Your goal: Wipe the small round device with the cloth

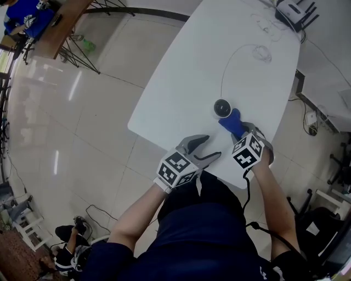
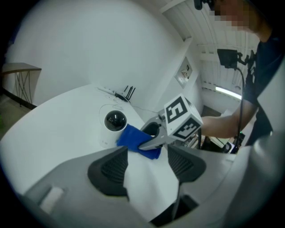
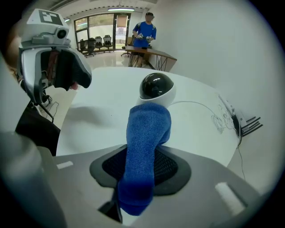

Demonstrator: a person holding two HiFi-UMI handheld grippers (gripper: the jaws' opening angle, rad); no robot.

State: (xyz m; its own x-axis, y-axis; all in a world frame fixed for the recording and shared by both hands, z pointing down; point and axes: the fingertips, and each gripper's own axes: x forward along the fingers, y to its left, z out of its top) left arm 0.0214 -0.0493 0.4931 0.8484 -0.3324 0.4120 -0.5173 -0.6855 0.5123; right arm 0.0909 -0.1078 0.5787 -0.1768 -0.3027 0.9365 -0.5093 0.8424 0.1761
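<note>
The small round device [image 1: 222, 108] is white with a black dome and stands on the white table [image 1: 181, 82]. Its thin cable curves away toward the far end. A blue cloth [image 1: 232, 123] touches the device's near right side, and my right gripper [image 1: 242, 131] is shut on it. In the right gripper view the cloth [image 3: 147, 129] runs out between the pads [image 3: 176, 169] up against the device [image 3: 156, 89]. My left gripper [image 1: 213, 147] is open and holds nothing at the table's near edge, left of the right one. From the left gripper view, the device [image 2: 115, 122] and cloth [image 2: 133, 139] lie ahead of the left gripper [image 2: 147, 165].
A black router with antennas [image 1: 294, 13] and a coiled cable [image 1: 262, 53] lie at the table's far end. Tiled floor [image 1: 66, 126] spreads to the left. A person in blue [image 3: 144, 30] stands by a wooden table [image 3: 153, 51] far across the room.
</note>
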